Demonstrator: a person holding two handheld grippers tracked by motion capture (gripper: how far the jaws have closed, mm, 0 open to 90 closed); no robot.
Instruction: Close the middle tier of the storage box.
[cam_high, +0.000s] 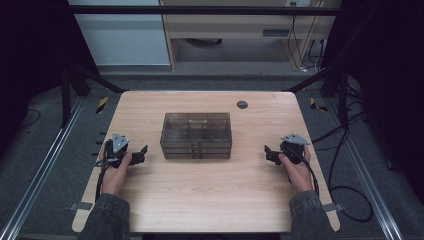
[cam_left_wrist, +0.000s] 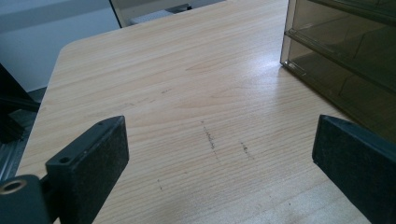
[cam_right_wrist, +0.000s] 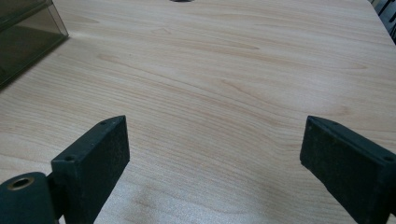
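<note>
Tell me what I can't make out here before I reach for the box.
- Box contents: high view, tinted walls and small size hide them.
- Box front handles: high view, too small to tell.
- Box in left gripper view: cut off by the right edge.
- Box in right gripper view: cut off at the left edge.

My left gripper (cam_high: 141, 151) and right gripper (cam_high: 269, 150) are black, each topped by a grey three-cornered plate and trailing a black cable. Flat rectangular jaws carry small screw holes. My sleeves (cam_high: 106, 219) are dark grey.
</note>
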